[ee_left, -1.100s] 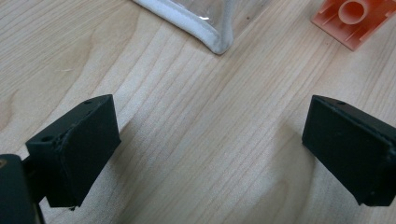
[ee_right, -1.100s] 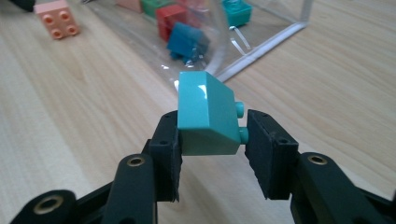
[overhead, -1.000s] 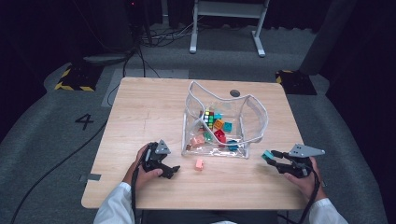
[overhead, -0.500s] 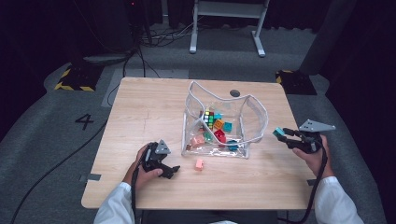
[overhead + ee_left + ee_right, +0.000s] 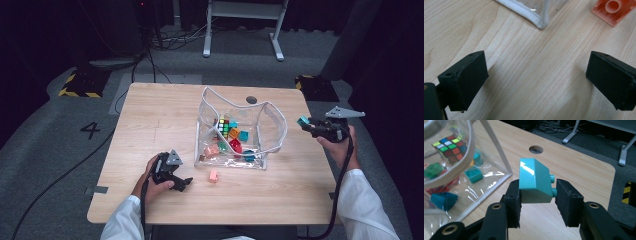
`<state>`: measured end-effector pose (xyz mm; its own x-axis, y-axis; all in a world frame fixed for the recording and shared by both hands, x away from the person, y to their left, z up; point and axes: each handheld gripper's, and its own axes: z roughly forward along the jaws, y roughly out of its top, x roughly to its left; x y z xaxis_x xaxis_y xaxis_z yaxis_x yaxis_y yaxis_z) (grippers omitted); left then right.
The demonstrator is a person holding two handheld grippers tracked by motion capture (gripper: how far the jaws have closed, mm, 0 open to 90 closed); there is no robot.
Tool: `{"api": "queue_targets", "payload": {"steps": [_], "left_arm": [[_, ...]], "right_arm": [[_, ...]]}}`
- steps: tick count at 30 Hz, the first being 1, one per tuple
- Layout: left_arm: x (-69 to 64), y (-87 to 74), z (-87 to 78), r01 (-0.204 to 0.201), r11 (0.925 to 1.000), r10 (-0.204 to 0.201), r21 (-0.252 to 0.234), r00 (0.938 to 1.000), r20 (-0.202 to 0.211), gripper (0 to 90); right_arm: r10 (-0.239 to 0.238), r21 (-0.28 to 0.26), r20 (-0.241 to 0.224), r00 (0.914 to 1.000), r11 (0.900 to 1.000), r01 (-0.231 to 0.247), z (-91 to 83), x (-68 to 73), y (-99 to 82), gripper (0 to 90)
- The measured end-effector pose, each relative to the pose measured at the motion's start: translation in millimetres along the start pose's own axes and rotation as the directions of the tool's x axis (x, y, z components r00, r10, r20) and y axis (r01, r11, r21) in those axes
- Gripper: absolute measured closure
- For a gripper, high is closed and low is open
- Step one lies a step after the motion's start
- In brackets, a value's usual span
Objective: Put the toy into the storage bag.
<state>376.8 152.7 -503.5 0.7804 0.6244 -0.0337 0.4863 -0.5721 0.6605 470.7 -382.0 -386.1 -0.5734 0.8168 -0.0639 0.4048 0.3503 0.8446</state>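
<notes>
Clear bag [image 5: 270, 112] holds puzzle cube [image 5: 223, 126], colored bricks. Right gripper [image 5: 306, 122] clamps teal brick [image 5: 534, 181] beside bag; left gripper [image 5: 186, 183] wide, empty.

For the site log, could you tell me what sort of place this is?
Probably a recording lab or studio: black curtains surround a lone wooden table, cables trail over grey carpet, and hazard-striped tape marks the floor.
</notes>
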Motion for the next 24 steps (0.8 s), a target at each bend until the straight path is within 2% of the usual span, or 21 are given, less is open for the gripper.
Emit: {"api": "queue_targets", "payload": {"steps": [2,5,7,10,16,19,21,22,24], "left_arm": [[-0.1,0.1,-0.4,0.001,1.0,-0.001,0.004,1.0,0.0,3.9],[-0.1,0.1,-0.4,0.0,1.0,0.0,0.004,1.0,0.0,3.9],[-0.1,0.2,-1.4,-0.003,1.0,0.003,0.009,0.9999,-0.014,3.9],[0.3,0.4,-0.3,-0.005,1.0,0.005,0.008,1.0,0.004,3.6],[0.4,0.5,-0.4,-0.006,1.0,0.006,0.007,1.0,0.001,3.6],[0.3,0.4,-0.3,-0.005,1.0,0.005,0.007,1.0,0.003,3.6],[0.4,0.5,-0.4,-0.006,1.0,0.006,0.007,1.0,0.001,3.6],[0.1,0.4,0.2,-0.004,1.0,0.004,0.004,0.9999,0.012,3.6],[0.0,0.3,-0.7,-0.001,0.9999,0.001,0.011,1.0,0.002,3.6]], "right_arm": [[-0.009,0.003,0.025,0.9997,1.0,0.009,-0.5,-2.4,6.8,57.3],[0.0,-0.008,0.035,0.9994,1.0,0.0,-3.4,-6.8,16.7,57.3],[0.006,-0.017,0.04,0.9992,0.9998,-0.005,-6.2,-9.4,23.7,57.3],[0.006,-0.016,0.057,0.9984,0.9999,-0.005,-9.2,-13.5,34.5,57.3],[0.005,-0.047,0.057,0.9984,0.9989,-0.002,-15.3,-15.2,52.9,57.3],[-0.007,-0.081,0.032,0.9995,0.9967,0.009,-19.6,-9.9,62.8,57.3],[-0.024,-0.082,0.021,0.9995,0.9963,0.026,-20.6,-5.8,68.4,57.3],[-0.033,-0.082,0.013,0.9994,0.9961,0.034,-20.9,-3.2,71.0,57.3],[-0.052,-0.089,-0.007,0.9986,0.9947,0.051,-21.6,1.7,76.2,57.3]]}}
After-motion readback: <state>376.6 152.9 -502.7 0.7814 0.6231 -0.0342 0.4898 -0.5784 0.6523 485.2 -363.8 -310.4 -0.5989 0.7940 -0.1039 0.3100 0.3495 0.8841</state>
